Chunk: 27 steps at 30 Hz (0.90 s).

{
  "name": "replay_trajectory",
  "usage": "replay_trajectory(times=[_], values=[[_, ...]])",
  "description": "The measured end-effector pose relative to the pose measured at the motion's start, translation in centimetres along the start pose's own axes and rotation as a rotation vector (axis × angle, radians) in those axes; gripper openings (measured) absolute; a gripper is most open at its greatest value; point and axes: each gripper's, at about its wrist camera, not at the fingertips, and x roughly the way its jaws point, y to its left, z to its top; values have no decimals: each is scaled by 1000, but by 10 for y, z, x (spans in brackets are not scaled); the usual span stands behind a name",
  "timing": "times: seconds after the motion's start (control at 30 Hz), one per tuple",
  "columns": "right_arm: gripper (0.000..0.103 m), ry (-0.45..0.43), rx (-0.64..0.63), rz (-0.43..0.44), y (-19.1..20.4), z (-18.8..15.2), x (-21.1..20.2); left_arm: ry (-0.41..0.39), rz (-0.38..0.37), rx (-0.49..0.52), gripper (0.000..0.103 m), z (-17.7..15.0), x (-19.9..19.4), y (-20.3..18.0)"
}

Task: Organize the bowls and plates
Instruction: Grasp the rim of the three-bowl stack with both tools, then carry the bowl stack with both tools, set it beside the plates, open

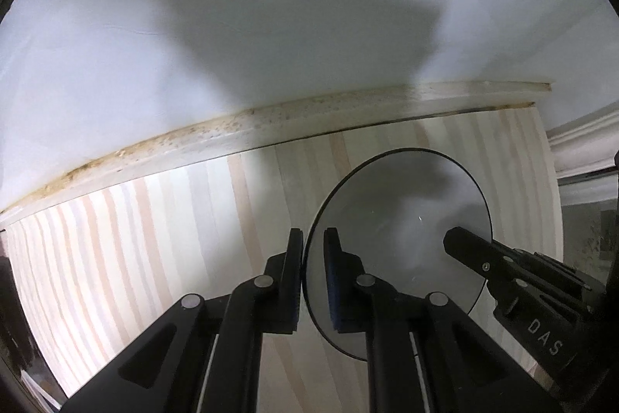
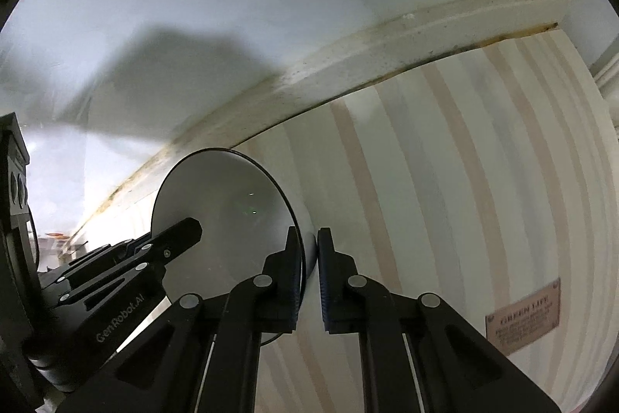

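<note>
Bowl (image 1: pixel 398 219) base hidden behind gripping fingers (image 1: pixel 296 258)

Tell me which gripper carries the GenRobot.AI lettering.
The left gripper, at the left of the right wrist view; the right gripper reads DAS instead. Each is clamped on the grey dish, on opposite rims.

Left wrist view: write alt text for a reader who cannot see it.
The left gripper is shut on the near-left rim of a round grey bowl with a thin dark edge, seen from above on a pale striped wooden tabletop. The right gripper reaches over the bowl's opposite side from the lower right. A white wall with a shadow rises behind the table.
</note>
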Motion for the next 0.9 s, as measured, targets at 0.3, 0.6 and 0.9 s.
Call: replay_trajectory(times=[0.3, 0.6, 0.9], values=[[10, -40, -47, 26, 19, -45, -55, -65, -14, 9, 9, -43, -63, 2], [10, -75, -91, 38, 32, -110, -118, -97, -37, 25, 9, -98, -116, 9], [10, -72, -103, 36, 38, -177, -146, -103, -49, 41, 9, -149, -137, 17]])
